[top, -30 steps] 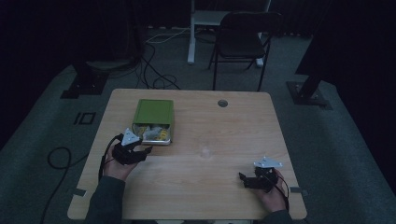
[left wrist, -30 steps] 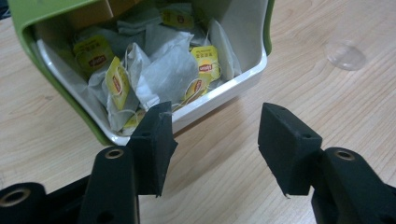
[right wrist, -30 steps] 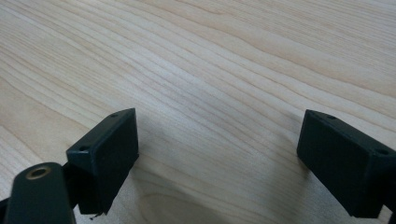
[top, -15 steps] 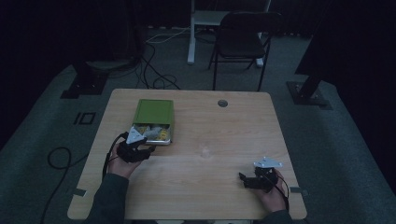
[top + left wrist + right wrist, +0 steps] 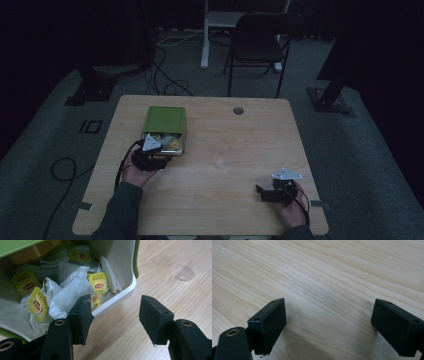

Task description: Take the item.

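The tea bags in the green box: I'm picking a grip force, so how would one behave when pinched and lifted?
The tea bags look like thin crumpled paper, so probably floppy and very light. Their yellow tags hang on strings, so one would likely dangle or snag neighbours in the green box. The left gripper is open at the box's rim.

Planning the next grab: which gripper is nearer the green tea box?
Left. The left gripper sits at the green tea box's open front; the right gripper rests across the table.
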A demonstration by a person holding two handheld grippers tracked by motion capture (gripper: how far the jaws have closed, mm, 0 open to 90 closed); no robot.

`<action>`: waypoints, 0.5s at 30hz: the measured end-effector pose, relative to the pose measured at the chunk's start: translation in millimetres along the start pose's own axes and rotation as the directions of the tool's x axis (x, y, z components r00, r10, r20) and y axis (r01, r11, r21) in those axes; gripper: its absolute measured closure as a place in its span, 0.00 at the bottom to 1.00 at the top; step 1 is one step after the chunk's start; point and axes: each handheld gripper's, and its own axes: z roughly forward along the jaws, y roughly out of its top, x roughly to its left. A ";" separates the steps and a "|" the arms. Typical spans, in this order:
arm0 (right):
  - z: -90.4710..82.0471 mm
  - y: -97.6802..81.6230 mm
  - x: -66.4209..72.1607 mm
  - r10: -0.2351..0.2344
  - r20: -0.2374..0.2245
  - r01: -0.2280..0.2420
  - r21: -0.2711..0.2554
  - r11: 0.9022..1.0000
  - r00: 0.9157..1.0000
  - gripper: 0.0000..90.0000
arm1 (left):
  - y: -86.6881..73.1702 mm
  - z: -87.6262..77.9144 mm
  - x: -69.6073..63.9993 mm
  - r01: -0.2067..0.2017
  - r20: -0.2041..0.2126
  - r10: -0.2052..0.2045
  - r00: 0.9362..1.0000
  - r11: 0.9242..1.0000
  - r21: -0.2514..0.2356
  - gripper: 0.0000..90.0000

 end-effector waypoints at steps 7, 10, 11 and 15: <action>0.0 0.0 0.0 0.000 0.000 0.000 0.000 1.000 1.000 0.14 | 1.5 7.2 2.4 -0.002 0.000 0.002 1.000 1.000 0.005 0.48; 0.0 0.0 0.0 0.000 0.000 0.000 0.000 1.000 1.000 0.14 | 2.8 11.5 3.2 -0.006 -0.002 0.006 1.000 1.000 0.018 0.47; 0.0 0.0 0.0 0.000 0.000 0.000 0.000 1.000 1.000 0.14 | 2.8 11.5 3.2 -0.006 -0.002 0.006 1.000 1.000 0.018 0.47; 0.0 0.0 0.0 0.000 0.000 0.000 0.000 1.000 1.000 0.14 | 3.1 18.9 4.2 -0.005 -0.003 0.006 1.000 1.000 0.028 0.47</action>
